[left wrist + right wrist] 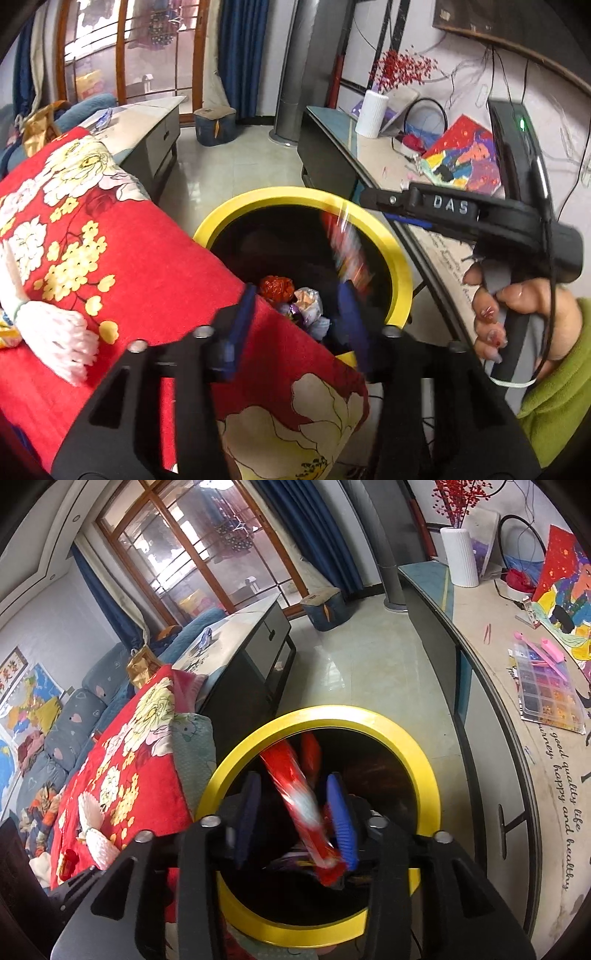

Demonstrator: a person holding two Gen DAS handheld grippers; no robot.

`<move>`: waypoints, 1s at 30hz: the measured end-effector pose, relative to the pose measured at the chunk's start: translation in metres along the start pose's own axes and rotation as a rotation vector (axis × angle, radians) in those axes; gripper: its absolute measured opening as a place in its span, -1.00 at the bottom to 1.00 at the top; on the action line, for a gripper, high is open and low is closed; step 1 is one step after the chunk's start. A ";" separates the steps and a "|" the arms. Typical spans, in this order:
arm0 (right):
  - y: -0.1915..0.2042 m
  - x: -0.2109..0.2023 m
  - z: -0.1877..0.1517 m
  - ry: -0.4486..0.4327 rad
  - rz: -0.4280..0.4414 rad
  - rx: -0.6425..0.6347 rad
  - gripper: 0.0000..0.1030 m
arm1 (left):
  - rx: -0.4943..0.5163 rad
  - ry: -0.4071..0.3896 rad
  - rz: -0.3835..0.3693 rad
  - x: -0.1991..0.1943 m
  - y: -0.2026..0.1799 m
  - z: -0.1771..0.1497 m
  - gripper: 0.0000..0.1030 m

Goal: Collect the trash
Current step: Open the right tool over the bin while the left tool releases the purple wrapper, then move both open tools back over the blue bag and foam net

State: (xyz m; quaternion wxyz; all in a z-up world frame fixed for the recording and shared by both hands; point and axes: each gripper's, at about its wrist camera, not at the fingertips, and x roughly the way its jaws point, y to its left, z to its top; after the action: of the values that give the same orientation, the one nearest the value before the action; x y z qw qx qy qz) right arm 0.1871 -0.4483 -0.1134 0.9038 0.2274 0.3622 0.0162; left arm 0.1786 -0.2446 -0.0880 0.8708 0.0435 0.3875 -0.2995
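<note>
A yellow-rimmed black bin stands on the floor below both grippers. My left gripper is open over it. A blurred red wrapper hangs loose in the air by its right finger, above crumpled red trash and silvery trash in the bin. In the right wrist view my right gripper is open over the bin's rim. A blurred red and white wrapper slants between its blue fingers, leaning on the right one and not clamped. A hand holds the right gripper at the right of the left wrist view.
A red floral quilt with white foam netting on it lies against the bin's left side. A long cabinet runs along the right, bearing a white vase, a bead box and paintings. A low table stands behind the quilt.
</note>
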 end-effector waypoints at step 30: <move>0.057 -0.017 -0.006 -0.048 0.013 -0.119 0.20 | -0.216 -0.173 0.073 -0.085 0.052 -0.007 0.78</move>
State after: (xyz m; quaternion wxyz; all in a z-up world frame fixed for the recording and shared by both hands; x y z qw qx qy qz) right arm 0.1783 -0.3977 -0.0821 0.9241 0.1758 0.3373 0.0378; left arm 0.1585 -0.1589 -0.0420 0.9110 -0.0623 0.3390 -0.2266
